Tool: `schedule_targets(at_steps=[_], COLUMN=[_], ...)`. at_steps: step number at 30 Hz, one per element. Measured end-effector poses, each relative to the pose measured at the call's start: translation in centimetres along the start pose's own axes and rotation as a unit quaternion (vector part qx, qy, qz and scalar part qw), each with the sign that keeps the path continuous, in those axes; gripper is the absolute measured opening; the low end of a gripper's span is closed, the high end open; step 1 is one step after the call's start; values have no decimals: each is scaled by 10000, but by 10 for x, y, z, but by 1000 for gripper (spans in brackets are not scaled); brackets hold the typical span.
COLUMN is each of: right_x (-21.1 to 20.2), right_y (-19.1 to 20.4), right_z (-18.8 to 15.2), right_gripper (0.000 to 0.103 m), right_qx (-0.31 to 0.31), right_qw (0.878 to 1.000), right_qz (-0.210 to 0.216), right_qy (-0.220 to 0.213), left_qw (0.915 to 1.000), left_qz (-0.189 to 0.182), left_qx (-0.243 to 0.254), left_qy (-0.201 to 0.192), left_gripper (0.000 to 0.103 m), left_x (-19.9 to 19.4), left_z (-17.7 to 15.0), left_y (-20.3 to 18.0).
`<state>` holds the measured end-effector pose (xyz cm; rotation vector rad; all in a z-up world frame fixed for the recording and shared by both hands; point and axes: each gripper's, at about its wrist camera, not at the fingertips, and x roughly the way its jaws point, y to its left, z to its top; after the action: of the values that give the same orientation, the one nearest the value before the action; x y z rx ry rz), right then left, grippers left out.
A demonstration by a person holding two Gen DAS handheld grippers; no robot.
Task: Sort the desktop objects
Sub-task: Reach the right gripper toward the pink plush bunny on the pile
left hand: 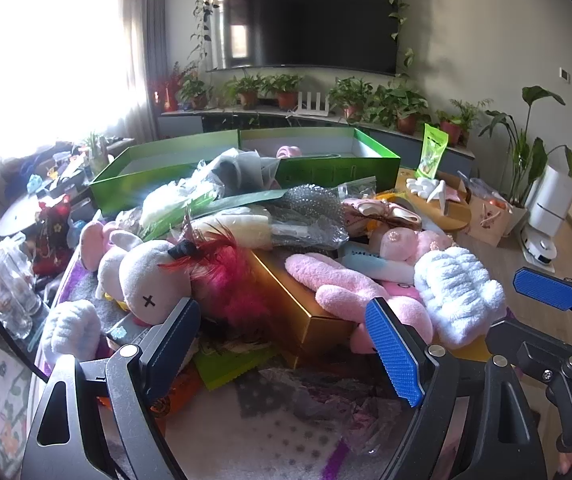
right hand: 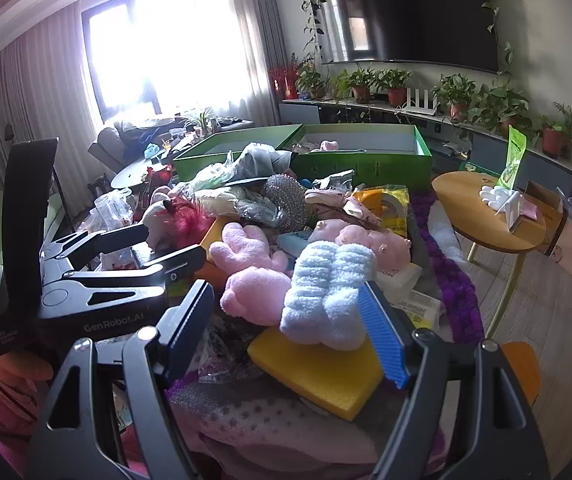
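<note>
A cluttered table holds soft toys and packets. In the left wrist view my left gripper (left hand: 286, 340) is open and empty above a gold box (left hand: 289, 300), with a white rabbit plush (left hand: 146, 276) and a red feather toy (left hand: 226, 276) to its left. A pink plush (left hand: 337, 284) and a pale blue fluffy cloth (left hand: 457, 292) lie to the right. In the right wrist view my right gripper (right hand: 289, 324) is open and empty, just before the pale blue cloth (right hand: 325, 284), which rests on a yellow sponge (right hand: 317, 372). The left gripper (right hand: 174, 250) shows at the left.
Two open green boxes (left hand: 158, 176) (left hand: 337, 168) stand at the back of the pile. A round wooden side table (right hand: 469, 204) stands to the right. Glass jars (left hand: 6, 284) stand at the left edge. A TV and potted plants line the far wall.
</note>
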<state>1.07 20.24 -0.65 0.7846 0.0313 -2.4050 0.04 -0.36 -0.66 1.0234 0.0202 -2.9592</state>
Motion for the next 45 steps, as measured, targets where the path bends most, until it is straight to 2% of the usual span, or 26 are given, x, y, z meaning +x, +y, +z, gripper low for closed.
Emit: schedule_targets(at_steps=[14,19,21,24,36,45], right_x=[2,4,7,12,27,43], right_y=[6,12,15,19,27,37], right_z=[-1,-2,-3,-5,-6,-5], right_gripper=[72,60,51,46,46,46], right_qx=[-109,-237,-315,-395,-396,-729], right_qw=[9999,9995,9991,9985,9973,9955], right_qz=[27,188,218,241,359,200], right_qy=[45,135,197,285,502,579], left_qw=[10000,9999,9998,9997,9995,9993], left_qz=[10,56,77,94,132,154], left_qx=[-59,-126,-152,-208,-265,-336], left_qy=[54,53,52,69,96,112], left_gripper=[85,85,85,85,85,85], left_x=[4,4,5,5,7,12], left_z=[-1,1,1,0,-2,0], left_y=[3,7,9,13,19,28])
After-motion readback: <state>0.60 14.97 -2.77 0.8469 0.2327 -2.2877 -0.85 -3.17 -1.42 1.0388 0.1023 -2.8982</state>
